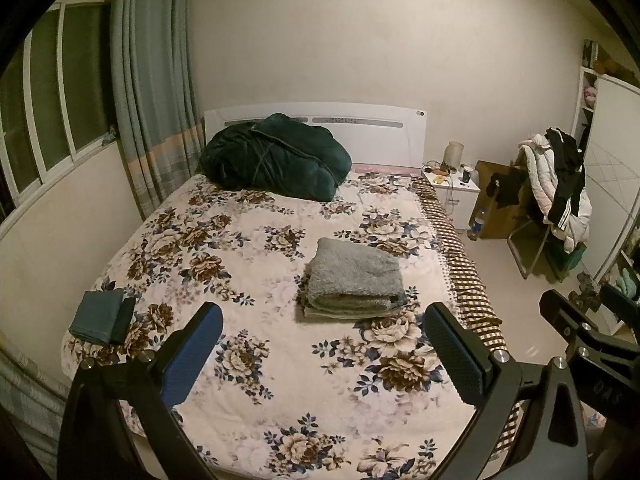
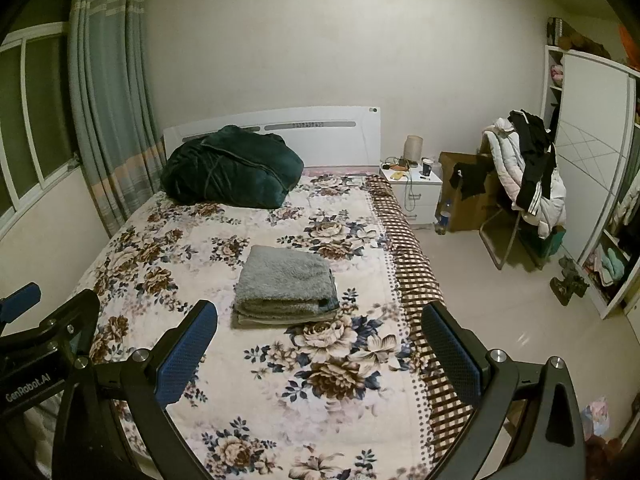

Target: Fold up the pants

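Pants (image 1: 354, 280): folded, stacked near bed (image 1: 248, 420) right edge (done, I reckon).
Left gripper (image 1: 320, 354): jaws apart, empty.
Right gripper (image 2: 320, 350): same.

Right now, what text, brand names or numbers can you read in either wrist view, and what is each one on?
"GenRobot.AI": white lettering on the left gripper body, seen in the right wrist view.
Embossed letters on the right gripper body, left wrist view: too faint to read.
Markings in the grey strip of the headboard: too small and blurred to read.
Bottle label by the nightstand: unreadable.
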Demonstrator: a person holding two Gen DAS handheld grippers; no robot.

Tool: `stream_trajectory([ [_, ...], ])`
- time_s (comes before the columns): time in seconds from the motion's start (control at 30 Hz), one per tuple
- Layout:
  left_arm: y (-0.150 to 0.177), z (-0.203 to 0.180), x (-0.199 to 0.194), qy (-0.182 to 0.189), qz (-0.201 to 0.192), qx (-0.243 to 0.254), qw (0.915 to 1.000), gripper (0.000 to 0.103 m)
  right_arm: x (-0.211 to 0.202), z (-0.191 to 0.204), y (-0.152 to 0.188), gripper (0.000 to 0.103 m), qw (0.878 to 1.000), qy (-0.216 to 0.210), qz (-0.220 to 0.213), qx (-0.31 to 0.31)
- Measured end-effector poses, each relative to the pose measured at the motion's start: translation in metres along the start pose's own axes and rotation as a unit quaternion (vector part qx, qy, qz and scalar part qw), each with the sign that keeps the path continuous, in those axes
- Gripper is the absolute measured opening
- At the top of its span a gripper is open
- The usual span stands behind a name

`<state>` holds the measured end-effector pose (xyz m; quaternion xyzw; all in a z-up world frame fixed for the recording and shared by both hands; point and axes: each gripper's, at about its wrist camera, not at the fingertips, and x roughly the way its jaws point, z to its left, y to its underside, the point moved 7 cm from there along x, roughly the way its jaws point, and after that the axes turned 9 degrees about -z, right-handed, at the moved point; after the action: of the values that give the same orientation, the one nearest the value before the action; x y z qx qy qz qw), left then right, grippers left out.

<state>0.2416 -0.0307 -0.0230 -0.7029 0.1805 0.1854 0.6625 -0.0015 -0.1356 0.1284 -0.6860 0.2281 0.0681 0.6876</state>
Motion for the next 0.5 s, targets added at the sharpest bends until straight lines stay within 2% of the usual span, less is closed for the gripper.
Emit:
stream_trajectory([
  [0.5, -0.0013, 0.002, -0.0079, -0.02, -0.013, -0.002, 0.9997, 0.103, 0.001, 0.0047, 0.0009, 0.103, 1.0, -0.001, -0.001, -0.001],
])
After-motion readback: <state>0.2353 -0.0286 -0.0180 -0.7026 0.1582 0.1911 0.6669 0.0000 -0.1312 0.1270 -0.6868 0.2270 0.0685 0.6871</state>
